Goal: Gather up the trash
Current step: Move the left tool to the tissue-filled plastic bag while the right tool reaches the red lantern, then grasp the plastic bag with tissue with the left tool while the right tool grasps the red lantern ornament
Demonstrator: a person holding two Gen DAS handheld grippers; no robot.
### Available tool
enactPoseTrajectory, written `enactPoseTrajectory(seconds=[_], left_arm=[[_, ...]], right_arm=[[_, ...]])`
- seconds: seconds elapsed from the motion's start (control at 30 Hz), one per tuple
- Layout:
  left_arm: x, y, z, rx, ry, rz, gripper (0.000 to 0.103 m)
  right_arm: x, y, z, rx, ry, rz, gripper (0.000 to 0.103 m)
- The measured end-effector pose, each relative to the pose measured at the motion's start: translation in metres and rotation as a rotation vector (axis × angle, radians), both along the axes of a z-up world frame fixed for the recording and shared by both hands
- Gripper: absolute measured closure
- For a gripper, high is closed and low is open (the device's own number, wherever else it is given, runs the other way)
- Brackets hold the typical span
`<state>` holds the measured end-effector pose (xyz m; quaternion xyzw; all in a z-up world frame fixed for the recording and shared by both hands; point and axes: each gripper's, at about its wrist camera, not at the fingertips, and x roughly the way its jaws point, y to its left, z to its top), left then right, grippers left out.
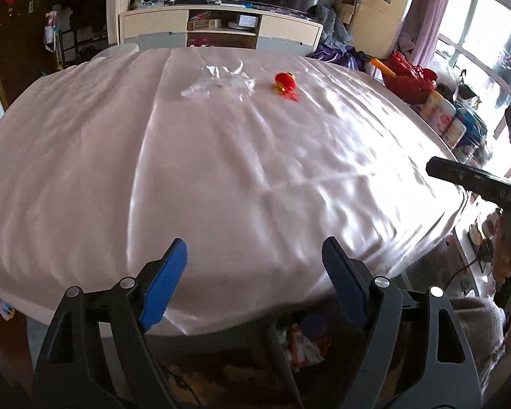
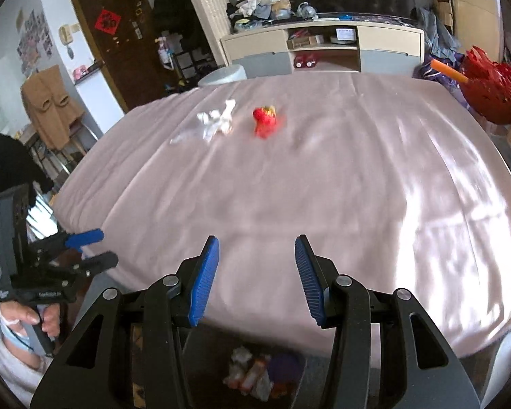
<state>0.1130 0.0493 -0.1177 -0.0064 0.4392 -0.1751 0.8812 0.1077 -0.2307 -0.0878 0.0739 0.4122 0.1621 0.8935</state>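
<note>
A crumpled clear plastic wrapper (image 1: 221,81) and a small red and yellow piece of trash (image 1: 285,83) lie at the far end of a table covered in pale pink cloth (image 1: 221,177). Both show in the right wrist view, the wrapper (image 2: 214,122) left of the red piece (image 2: 265,121). My left gripper (image 1: 255,266) is open and empty at the table's near edge. My right gripper (image 2: 257,262) is open and empty, also at the near edge. Below the near edge, a bin holds several scraps (image 2: 255,371). The left gripper also shows at the left of the right wrist view (image 2: 92,248).
A cabinet with shelves (image 1: 221,29) stands beyond the table. A red basket (image 1: 408,78) and jars (image 1: 443,116) crowd the right side. A white stool (image 2: 223,75) sits at the far left corner. A brown door (image 2: 109,34) is at the back left.
</note>
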Motion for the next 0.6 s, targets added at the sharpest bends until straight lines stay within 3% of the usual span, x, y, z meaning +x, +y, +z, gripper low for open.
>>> enactPoseTrajectory(seconds=[0.3,0.6], left_arm=[[0.074,0.017,0.012,0.045,-0.038,0.031,0.026],[0.143,0.014,0.013,0.131,-0.074,-0.001,0.022]], right_arm=[[0.073,0.024,0.004,-0.012,0.006,0.004,0.056],[0.137,0.038,-0.016,0.015,0.066,-0.018,0.056]])
